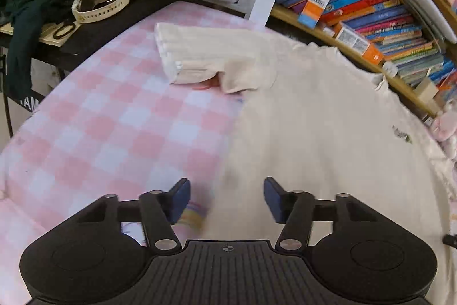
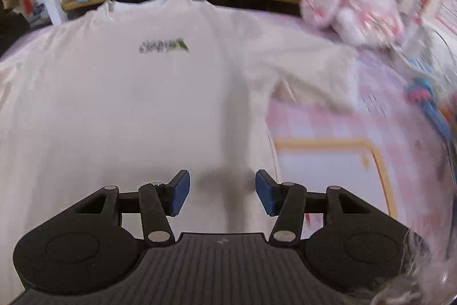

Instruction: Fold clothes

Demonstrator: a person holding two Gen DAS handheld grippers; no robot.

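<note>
While the cream T-shirt [image 2: 128, 105] lies spread face up on the pink checked bed [image 1: 100, 119], both the left gripper [image 1: 227, 199] and right gripper [image 2: 222, 192] hang released, grasping nothing; next, probably, each pinches a side to start folding.

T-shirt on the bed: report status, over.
Left gripper and right gripper: jaws open, empty. Cream T-shirt spread flat on the checked sheet, unfolded. Folded cream garment lies beside its sleeve; plush toy near the other.
</note>
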